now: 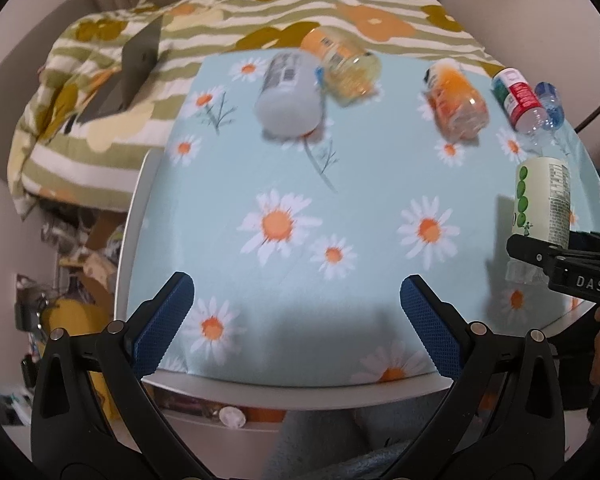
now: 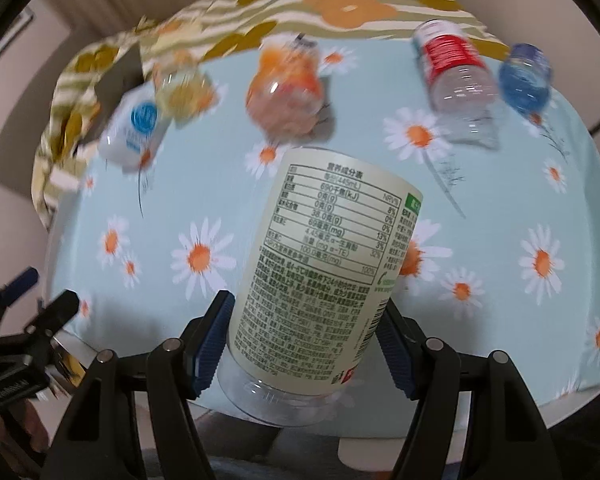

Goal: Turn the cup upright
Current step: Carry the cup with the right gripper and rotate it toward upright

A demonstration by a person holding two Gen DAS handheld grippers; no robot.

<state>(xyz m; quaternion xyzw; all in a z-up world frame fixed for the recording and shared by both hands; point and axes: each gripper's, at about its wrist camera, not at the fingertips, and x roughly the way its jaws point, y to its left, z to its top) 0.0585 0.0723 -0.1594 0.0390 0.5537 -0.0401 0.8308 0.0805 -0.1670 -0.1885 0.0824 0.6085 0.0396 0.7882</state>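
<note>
The cup (image 2: 320, 264) is a clear plastic cup with a cream label printed in green. My right gripper (image 2: 306, 320) is shut on its lower part and holds it above the daisy-print table (image 2: 500, 208). The cup leans slightly right, its clear end toward the camera. In the left wrist view the cup (image 1: 542, 200) stands tall at the right edge, held by the right gripper (image 1: 540, 254). My left gripper (image 1: 296, 300) is open and empty over the table's (image 1: 340, 184) near edge. It also shows at the left edge of the right wrist view (image 2: 40, 292).
Several bottles lie at the table's far side: a white one (image 1: 288, 96), a yellow one (image 1: 346, 66), an orange one (image 1: 456, 100), a red-labelled clear one (image 1: 520, 98) and a blue one (image 1: 550, 104). A floral striped blanket (image 1: 100, 92) lies behind. Floor clutter (image 1: 72, 264) sits at left.
</note>
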